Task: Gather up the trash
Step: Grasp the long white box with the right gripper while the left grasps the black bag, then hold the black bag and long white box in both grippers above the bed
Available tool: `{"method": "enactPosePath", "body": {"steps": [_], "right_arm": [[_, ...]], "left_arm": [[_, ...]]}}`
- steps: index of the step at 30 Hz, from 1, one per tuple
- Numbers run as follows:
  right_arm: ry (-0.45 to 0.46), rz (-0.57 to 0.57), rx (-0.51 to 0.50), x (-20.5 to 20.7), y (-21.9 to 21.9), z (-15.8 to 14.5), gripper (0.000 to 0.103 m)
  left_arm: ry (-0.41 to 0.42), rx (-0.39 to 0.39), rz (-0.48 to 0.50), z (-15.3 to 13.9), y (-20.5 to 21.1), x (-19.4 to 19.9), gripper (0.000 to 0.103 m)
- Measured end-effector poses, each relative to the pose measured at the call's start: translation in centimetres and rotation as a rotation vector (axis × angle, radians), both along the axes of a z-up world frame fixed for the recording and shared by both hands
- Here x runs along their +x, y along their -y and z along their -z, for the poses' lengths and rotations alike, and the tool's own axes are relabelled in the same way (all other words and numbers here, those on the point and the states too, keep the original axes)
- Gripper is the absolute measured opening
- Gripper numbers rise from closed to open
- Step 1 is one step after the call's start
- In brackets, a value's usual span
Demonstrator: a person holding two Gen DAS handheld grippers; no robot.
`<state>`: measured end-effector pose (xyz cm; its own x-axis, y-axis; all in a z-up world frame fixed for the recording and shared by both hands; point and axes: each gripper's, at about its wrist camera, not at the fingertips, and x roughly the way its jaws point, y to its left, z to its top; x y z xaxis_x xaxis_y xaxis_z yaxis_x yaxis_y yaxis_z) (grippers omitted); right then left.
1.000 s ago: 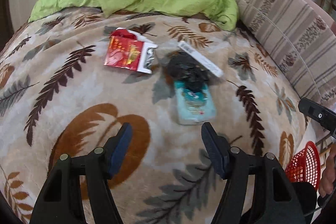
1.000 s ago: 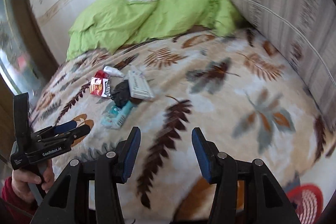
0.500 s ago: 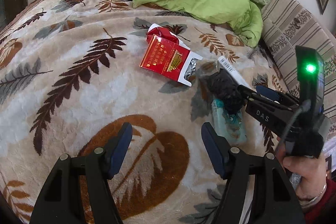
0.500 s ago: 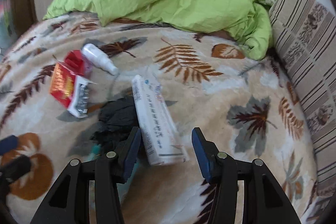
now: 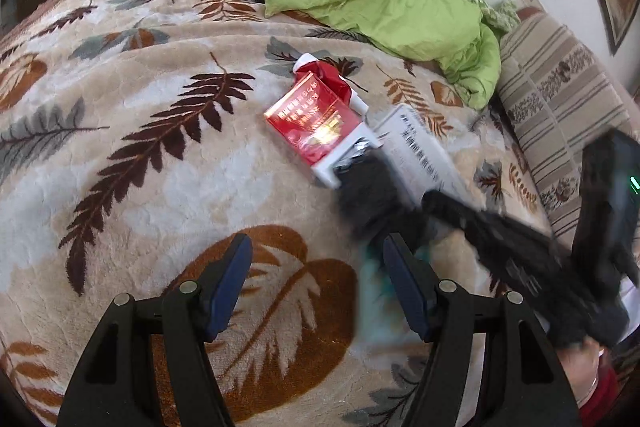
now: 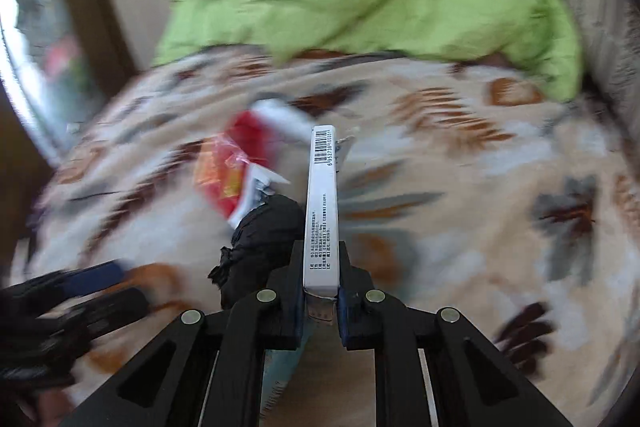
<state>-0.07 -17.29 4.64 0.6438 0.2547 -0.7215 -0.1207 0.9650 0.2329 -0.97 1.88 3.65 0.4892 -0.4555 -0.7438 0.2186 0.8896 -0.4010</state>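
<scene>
Right wrist view, right tool now clamped on white box, left tool open as before

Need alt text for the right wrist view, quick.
The right gripper is shut on a long white box, end on. Behind it on the leaf-print blanket lie a black bag and a red packet, blurred.
</scene>
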Motion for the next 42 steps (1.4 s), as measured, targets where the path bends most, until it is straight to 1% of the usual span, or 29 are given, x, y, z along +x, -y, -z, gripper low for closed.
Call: {"method": "enactPosePath", "body": {"steps": [1,2,3,7,10,12,14,16,18,19,21,22,23,26,28,29,34,38,42], "right_arm": [[0.010,-0.035,0.046,-0.6,-0.5,-0.3,0.013],[0.026,-0.054,0.058,-1.3,-1.1,-0.7,0.013],[0.047,-0.050,0.034,-1.9,-1.5,-1.3,0.013],[0.107,0.008,-0.015,-3.6,-1.7,-2.6,0.013],[0.122,0.061,0.003,-4.2,-1.3,-3.1,0.013],[0.122,0.093,0.005,-4.5,-1.2,-3.0,0.013],[0.120,0.108,-0.006,-4.2,-1.0,-2.8,0.013],[0.113,0.131,-0.009,-3.9,-0.4,-2.7,0.013],[0.103,0.158,-0.005,-3.7,0.2,-2.4,0.013],[0.100,0.167,-0.005,-3.7,0.5,-2.2,0.013],[0.095,0.182,-0.010,-3.7,1.0,-2.1,0.013],[0.096,0.189,-0.017,-3.7,1.2,-2.0,0.013],[0.097,0.193,-0.023,-3.8,1.3,-2.0,0.013],[0.098,0.202,-0.036,-4.0,1.7,-2.0,0.013],[0.101,0.204,-0.033,-4.3,1.9,-2.1,0.013],[0.105,0.205,-0.033,-4.4,1.9,-2.2,0.013],[0.151,0.202,-0.057,-5.9,1.3,-3.3,0.013],[0.155,0.200,-0.016,-7.7,0.9,-3.6,0.013],[0.161,0.189,0.012,-9.7,0.1,-3.8,0.013]], "left_arm": [[-0.017,-0.023,-0.008,0.2,-0.4,0.1,0.067],[-0.031,-0.042,-0.014,0.4,-0.7,0.2,0.067],[-0.045,-0.058,-0.021,0.7,-1.1,0.4,0.067],[-0.080,-0.069,-0.039,1.6,-1.3,1.1,0.067],[-0.090,-0.108,-0.031,1.9,-0.8,1.6,0.067],[-0.086,-0.121,-0.021,1.9,-0.2,2.0,0.067],[-0.081,-0.116,-0.008,2.0,0.9,2.5,0.067],[-0.079,-0.084,0.007,2.4,2.4,3.0,0.067],[-0.076,-0.056,0.004,2.8,3.4,3.4,0.067],[-0.061,-0.034,-0.005,2.8,3.8,3.5,0.066],[-0.042,-0.010,-0.006,2.8,4.4,3.8,0.051],[-0.048,-0.025,0.005,2.9,4.5,4.0,0.047],[-0.049,-0.033,0.005,2.9,4.5,4.0,0.045],[-0.028,-0.017,0.000,2.5,4.6,3.6,0.044],[-0.001,-0.036,0.004,1.6,4.2,2.9,0.044],[0.019,-0.033,0.007,1.1,4.1,2.5,0.044],[0.156,0.015,0.000,-2.2,2.6,-0.9,0.044],[0.225,0.030,-0.028,-4.4,0.5,-3.4,0.044],[0.287,0.115,-0.078,-5.8,-0.7,-5.8,0.044]]}}
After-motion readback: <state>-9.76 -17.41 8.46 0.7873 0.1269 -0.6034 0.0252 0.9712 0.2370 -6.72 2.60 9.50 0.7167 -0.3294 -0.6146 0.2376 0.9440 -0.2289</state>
